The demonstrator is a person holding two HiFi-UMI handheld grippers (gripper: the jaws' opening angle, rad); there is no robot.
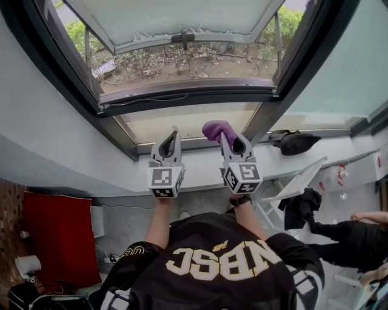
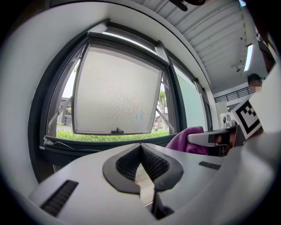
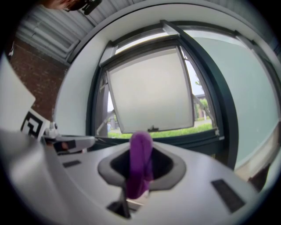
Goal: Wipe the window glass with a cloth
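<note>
The window sash hangs open outward, and its frosted glass pane (image 1: 176, 15) (image 2: 116, 94) (image 3: 149, 90) is ahead of both grippers. A purple cloth (image 1: 217, 129) (image 3: 140, 160) sticks up from my right gripper (image 1: 231, 141) (image 3: 139, 176), which is shut on it. In the left gripper view the cloth (image 2: 186, 140) shows at the right. My left gripper (image 1: 172, 140) (image 2: 141, 151) is shut with nothing between its jaws. It is held level with the right one and just to its left. Both grippers hover over the white sill (image 1: 200, 164), short of the glass.
The dark window frame (image 1: 182, 97) surrounds the opening, with bushes and ground outside. A black bag (image 1: 295, 143) lies on the sill to the right. A white folding frame (image 1: 285, 191) and another person's arm (image 1: 367, 217) are at lower right, and a red panel (image 1: 60, 236) at lower left.
</note>
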